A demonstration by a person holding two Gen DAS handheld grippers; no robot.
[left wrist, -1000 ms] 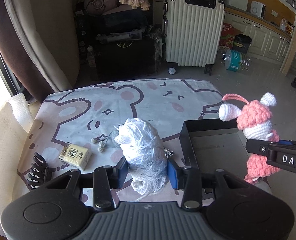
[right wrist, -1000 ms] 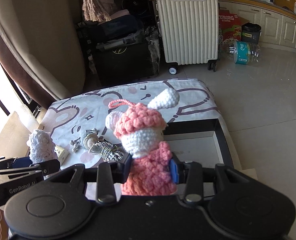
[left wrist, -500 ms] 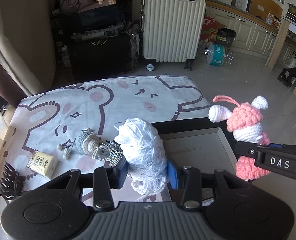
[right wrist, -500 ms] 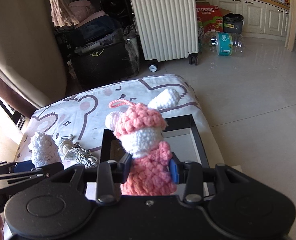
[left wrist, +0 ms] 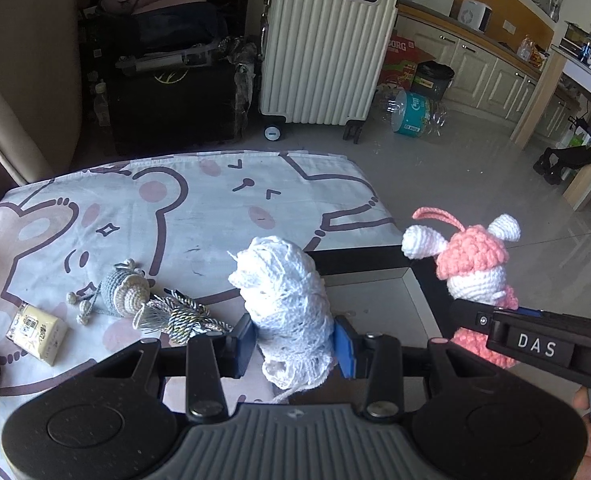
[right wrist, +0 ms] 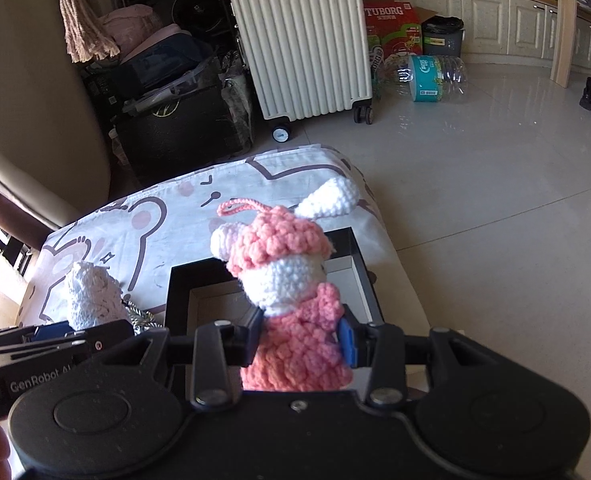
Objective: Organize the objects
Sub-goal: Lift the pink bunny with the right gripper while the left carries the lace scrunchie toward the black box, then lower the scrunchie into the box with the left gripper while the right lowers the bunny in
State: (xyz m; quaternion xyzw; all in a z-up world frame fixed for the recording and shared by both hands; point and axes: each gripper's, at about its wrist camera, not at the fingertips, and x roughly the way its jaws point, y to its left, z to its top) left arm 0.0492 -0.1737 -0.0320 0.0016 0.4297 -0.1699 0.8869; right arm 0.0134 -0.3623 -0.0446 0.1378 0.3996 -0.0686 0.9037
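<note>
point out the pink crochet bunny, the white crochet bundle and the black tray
pink crochet bunny [right wrist: 291,276]: right wrist view, on its white face
white crochet bundle [left wrist: 287,300]: left wrist view, on its middle
black tray [right wrist: 179,292]: right wrist view, on its left wall

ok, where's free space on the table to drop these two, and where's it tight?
The black tray is empty inside. Bare too: the far half of the bear-print cloth, beyond the grey crochet toy. Crowded: the near left, with that toy, the tassels, and the yellow packet.

A lived-in home: kitchen cabinets [left wrist: 491,68], white suitcase [left wrist: 323,48], cartoon-bear tablecloth [left wrist: 167,208].
</note>
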